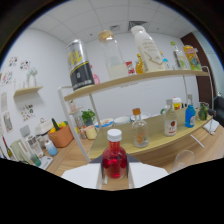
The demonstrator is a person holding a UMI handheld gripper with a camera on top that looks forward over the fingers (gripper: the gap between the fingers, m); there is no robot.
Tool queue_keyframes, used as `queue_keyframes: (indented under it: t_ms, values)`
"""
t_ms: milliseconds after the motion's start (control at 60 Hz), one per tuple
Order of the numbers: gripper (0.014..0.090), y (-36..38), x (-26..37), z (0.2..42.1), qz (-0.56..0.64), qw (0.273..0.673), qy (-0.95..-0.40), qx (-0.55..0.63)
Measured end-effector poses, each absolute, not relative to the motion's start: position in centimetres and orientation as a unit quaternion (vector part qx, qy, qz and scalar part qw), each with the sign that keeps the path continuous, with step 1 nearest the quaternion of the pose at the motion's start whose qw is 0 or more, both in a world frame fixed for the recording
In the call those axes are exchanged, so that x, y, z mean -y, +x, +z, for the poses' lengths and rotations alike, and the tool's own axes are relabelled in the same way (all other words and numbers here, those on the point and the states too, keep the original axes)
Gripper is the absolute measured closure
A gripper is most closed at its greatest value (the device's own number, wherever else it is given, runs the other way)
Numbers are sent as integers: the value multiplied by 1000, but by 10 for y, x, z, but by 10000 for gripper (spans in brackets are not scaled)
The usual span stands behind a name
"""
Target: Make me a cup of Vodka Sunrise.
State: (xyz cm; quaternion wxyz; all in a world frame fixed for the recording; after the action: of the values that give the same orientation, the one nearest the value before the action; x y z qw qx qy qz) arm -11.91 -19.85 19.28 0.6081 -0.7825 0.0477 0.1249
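Fingers (114, 175) closed on a small red bottle (114, 159), white cap up. Beyond it, a clear bottle (140, 129) stands on the table (150, 145).

Flask (114, 160): between the claw (115, 175) fingers, nearest of all. Desk (150, 142): beyond it, carrying a bottle (139, 128) just behind the flask, two more bottles (171, 119) to the right, a basket (61, 135) and cup (90, 132) to the left. Shelf (135, 78): above the desk, bearing a can (80, 64), jar (112, 55) and jug (147, 48), left to right.
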Motion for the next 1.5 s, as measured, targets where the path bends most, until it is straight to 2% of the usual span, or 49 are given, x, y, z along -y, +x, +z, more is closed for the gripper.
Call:
queue_keyframes:
  t_ms: [200,367,700,967,1017,1050,1117,1167,1200,1250,1500]
  values:
    - [701,-151,193,103,59,545,-836,0]
    - [701,-160,190,52,39,492,-870,2]
    - [697,-173,200,13,33,445,-895,18]
    - [679,-174,214,10,40,446,-894,27]
    - [654,-173,216,11,43,447,-893,30]
    - [603,-172,216,13,44,450,-891,32]
    - [468,-172,218,18,46,451,-890,38]
    - [286,-173,221,24,53,449,-891,47]
    - [218,-172,223,31,56,451,-889,51]
    - [195,-169,227,45,59,461,-883,56]
    - [182,-121,266,135,72,511,-854,59]
